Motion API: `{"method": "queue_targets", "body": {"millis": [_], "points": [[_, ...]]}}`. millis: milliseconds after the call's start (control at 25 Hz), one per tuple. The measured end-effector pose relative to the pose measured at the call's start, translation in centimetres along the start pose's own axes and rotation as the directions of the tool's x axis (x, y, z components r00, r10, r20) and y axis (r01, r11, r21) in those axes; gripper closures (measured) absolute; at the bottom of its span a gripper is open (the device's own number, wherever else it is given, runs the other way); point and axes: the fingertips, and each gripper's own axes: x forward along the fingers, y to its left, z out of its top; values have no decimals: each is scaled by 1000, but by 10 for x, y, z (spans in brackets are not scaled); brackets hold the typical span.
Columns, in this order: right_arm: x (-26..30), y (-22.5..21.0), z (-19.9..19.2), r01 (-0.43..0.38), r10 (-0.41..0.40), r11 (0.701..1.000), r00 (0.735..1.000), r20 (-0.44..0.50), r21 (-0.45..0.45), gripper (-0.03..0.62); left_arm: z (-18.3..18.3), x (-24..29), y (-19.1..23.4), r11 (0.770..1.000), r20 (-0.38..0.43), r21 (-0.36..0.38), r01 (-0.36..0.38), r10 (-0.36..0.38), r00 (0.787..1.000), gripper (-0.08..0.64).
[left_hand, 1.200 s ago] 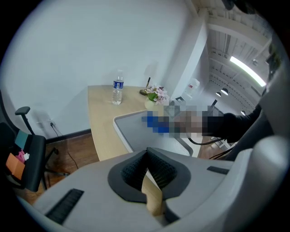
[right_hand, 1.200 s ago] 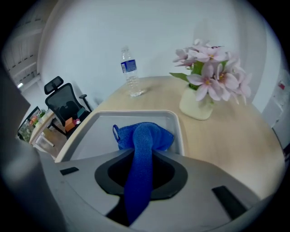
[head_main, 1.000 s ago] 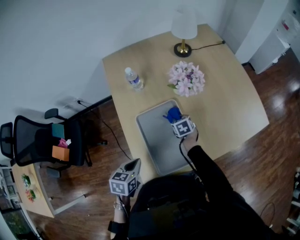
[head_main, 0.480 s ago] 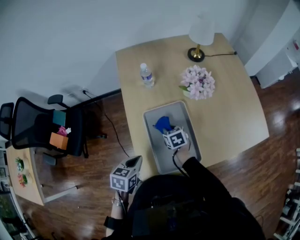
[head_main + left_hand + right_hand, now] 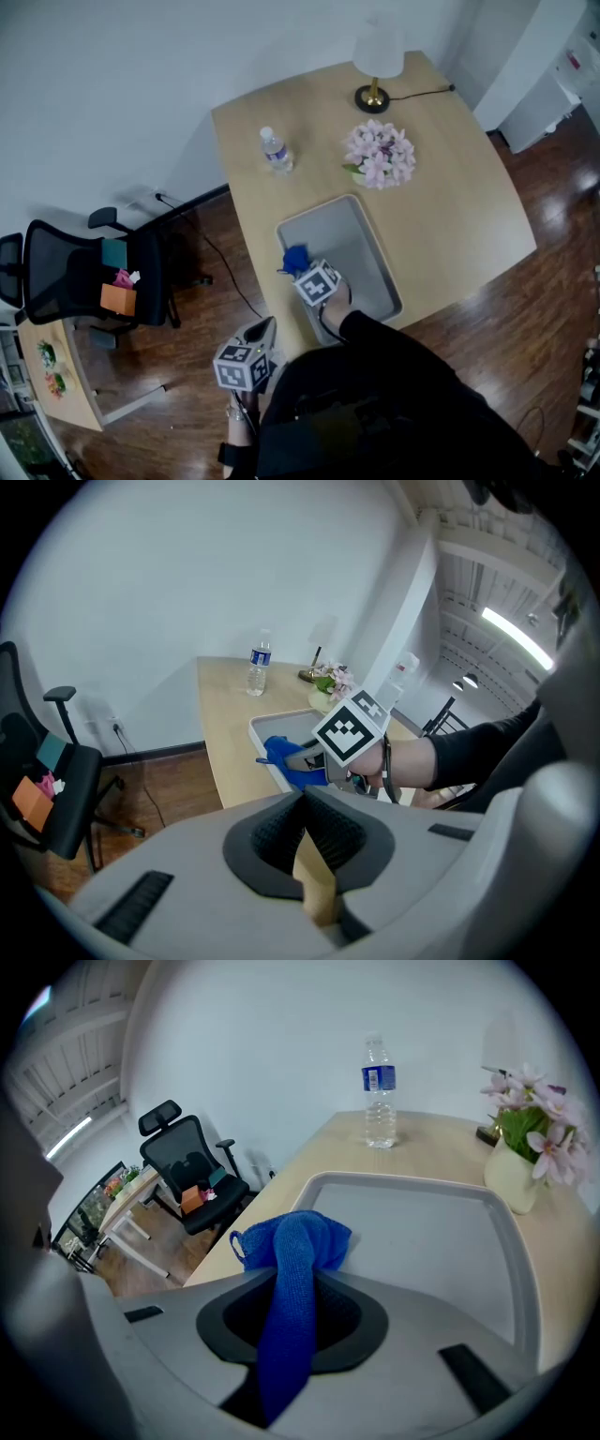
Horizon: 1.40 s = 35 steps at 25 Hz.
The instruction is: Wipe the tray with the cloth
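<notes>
- Since wiping needs a firm hold, your right gripper (image 5: 302,270) has its jaws pinched tight on the blue cloth (image 5: 294,257), which is bunched at the near-left edge of the tray (image 5: 349,234).
- Your right forearm reaches in, with the gripper angled steeply down.
- Your left gripper (image 5: 266,326) hangs off the table (image 5: 450,187), its jaws closed on nothing.

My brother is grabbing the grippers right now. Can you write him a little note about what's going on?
Right gripper: shut on the blue cloth, at the tray's near left corner.
Left gripper: shut, empty, beside the table, over the floor.
Done: cloth is gripped and at the tray; wiped parts don't show.
Left: wipe the rest of the tray.
</notes>
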Motion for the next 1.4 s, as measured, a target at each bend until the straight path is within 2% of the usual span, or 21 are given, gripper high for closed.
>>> {"method": "queue_targets", "body": {"millis": [160,360,600,800,1000,1240,1400], "points": [[1,0,1,-4,5,1000,1000,21,-11,509,1,4,-4,1000,-5,15,12,-12,1000,555],[-12,-25,-4,53,-53,999,998,18,-9,509,6,11,-10,999,-12,44,26,-26,1000,555],[-37,-81,-21,140,-141,989,990,22,50,508,11,15,-19,997,-25,66,51,-50,998,555],[-64,-140,-37,229,-234,965,972,25,126,508,12,20,-25,995,-32,82,62,-59,998,555],[-78,-170,-47,277,-282,949,959,9,152,508,13,18,-26,995,-31,81,60,-58,998,555],[-83,-174,-50,292,-295,941,955,-8,168,509,14,16,-26,995,-18,83,58,-57,998,555],[-91,-134,-35,217,-227,965,973,51,149,511,14,14,-24,995,-13,79,64,-63,998,555]]}}
